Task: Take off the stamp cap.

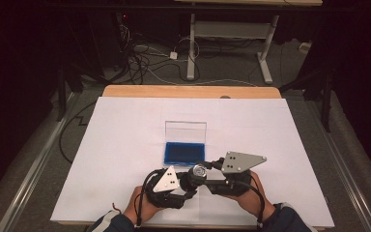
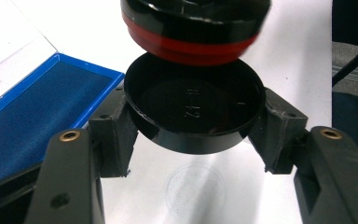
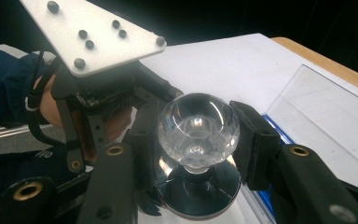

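Note:
A stamp with a clear faceted knob [image 3: 196, 128] and a black-and-red round base [image 2: 196, 32] hangs over the white paper. My right gripper [image 3: 196, 140] is shut on the knob, one pad on each side. Just under the base, my left gripper [image 2: 193, 140] is shut on a round black cap [image 2: 193, 112], hollow side up toward the base and a little apart from it. In the high view both grippers meet at the stamp [image 1: 199, 171], near the table's front edge, left gripper [image 1: 189, 183] and right gripper [image 1: 211, 170]. The left gripper's grey plate [image 3: 93, 37] shows beyond the knob.
An open case with a blue ink pad [image 1: 184, 152] and an upright clear lid [image 1: 186, 130] lies just beyond the grippers. White paper [image 1: 125, 145] covers the wooden table [image 1: 188, 91]. A faint round imprint [image 2: 196, 191] marks the paper under the cap.

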A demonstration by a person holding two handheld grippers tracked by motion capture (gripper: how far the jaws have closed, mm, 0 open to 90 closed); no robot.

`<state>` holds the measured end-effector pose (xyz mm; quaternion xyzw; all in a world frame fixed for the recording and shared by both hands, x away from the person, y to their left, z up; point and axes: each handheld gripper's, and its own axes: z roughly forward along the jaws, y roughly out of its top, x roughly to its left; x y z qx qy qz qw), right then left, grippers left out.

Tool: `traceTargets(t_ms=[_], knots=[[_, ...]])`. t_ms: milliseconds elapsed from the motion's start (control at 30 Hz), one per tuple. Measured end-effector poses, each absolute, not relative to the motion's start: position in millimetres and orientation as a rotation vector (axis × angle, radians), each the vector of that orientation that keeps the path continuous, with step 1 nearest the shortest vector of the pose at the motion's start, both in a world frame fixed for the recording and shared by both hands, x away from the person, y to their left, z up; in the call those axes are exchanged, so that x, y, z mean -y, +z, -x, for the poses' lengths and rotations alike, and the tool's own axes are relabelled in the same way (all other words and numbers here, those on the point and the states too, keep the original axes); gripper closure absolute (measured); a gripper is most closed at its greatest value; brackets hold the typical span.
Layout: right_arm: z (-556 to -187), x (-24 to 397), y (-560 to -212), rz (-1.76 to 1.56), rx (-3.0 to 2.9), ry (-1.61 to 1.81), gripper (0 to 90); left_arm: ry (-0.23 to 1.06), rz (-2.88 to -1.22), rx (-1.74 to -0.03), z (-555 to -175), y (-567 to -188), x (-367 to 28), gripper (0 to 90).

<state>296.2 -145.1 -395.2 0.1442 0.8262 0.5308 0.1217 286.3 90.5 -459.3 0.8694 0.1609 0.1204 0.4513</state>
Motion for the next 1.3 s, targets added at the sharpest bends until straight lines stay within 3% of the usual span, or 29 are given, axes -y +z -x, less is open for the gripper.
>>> traceTargets(t_ms=[1300], knots=[[-307, 175, -394, -0.498, -2.363, 1.484, 57.0, 0.434, -2.121, -0.466, -287, -446, -148, 36.8]])
